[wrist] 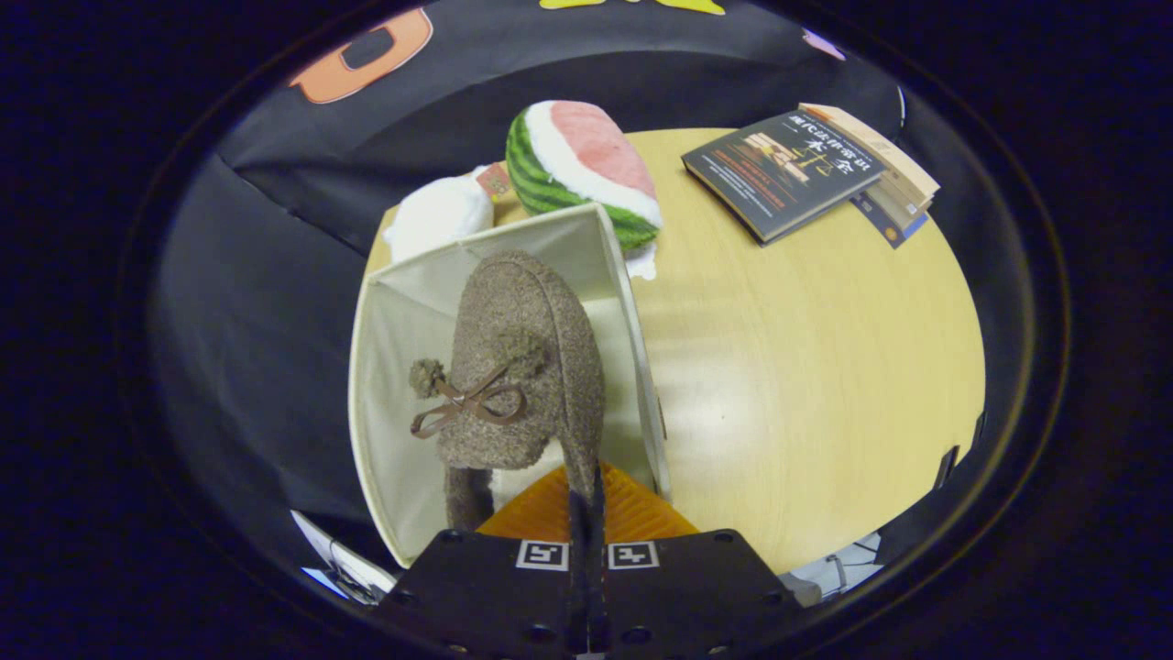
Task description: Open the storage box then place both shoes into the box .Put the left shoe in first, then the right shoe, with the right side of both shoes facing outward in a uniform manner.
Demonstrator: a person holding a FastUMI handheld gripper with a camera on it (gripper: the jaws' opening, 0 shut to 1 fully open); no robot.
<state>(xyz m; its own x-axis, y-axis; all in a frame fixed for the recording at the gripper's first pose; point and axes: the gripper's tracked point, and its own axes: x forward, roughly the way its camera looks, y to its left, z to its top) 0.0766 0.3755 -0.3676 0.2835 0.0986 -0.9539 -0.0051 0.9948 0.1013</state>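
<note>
Your gripper [586, 500] has its jaws pressed together on the thin edge of the brown fuzzy shoe [522, 367], pinching it at the heel end. The shoe hangs over the open storage box [403, 367], its toe pointing away from you and its bow and pompoms turned to the left. The cream box stands at the left edge of the round wooden worktop [806, 367]. Just beyond the box lie a watermelon plush [577, 170] and a white plush [440, 215]; a stack of books [806, 170] lies well apart, on the far right.
</note>
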